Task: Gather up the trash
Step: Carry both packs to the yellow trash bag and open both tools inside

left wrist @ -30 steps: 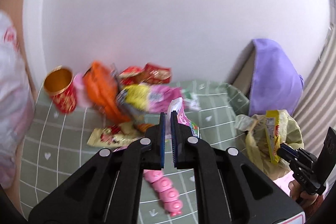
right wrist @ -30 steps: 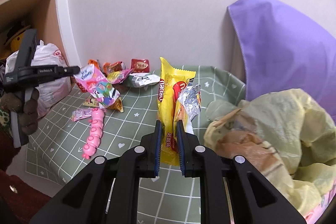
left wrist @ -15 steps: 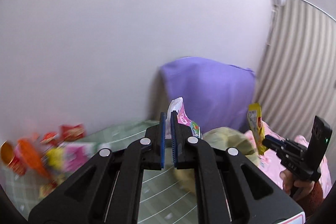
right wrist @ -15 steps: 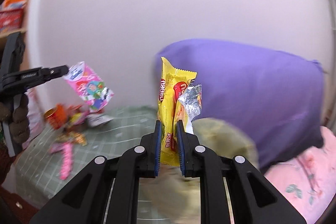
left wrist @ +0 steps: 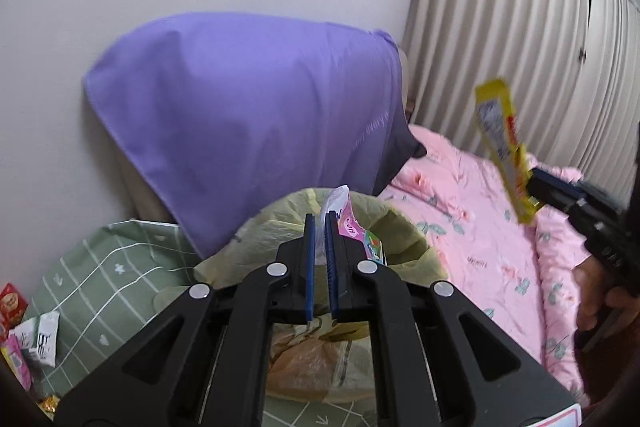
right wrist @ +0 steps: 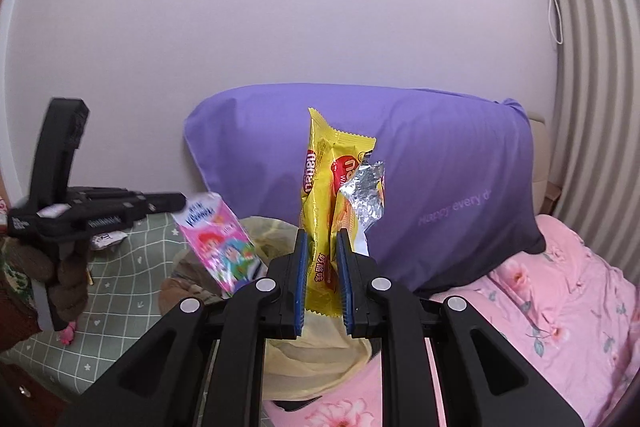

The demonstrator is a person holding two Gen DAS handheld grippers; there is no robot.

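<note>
My left gripper [left wrist: 320, 223] is shut on a pink snack wrapper [left wrist: 354, 227], held over the open mouth of a pale yellow trash bag [left wrist: 396, 231]. From the right wrist view the same pink wrapper [right wrist: 218, 247] hangs from the left gripper [right wrist: 180, 202], above the trash bag [right wrist: 264, 227]. My right gripper [right wrist: 322, 243] is shut on a yellow wafer wrapper [right wrist: 320, 179] with torn silver foil, upright in front of the purple pillow. In the left wrist view that yellow wrapper [left wrist: 504, 151] sticks up from the right gripper [left wrist: 538, 187], off to the right of the bag.
A purple pillow [left wrist: 248, 107] leans on the wall behind the bag. A pink floral quilt [left wrist: 488, 227] covers the bed at right. The green checked cloth [left wrist: 108, 267] at left carries more wrappers [left wrist: 28, 335]. Striped curtains [left wrist: 500, 27] hang at the back right.
Both grippers swung right, away from the trash pile on the green cloth. The left one now holds its pink wrapper over the yellow bag; the right one rose with its yellow wrapper before the pillow.
</note>
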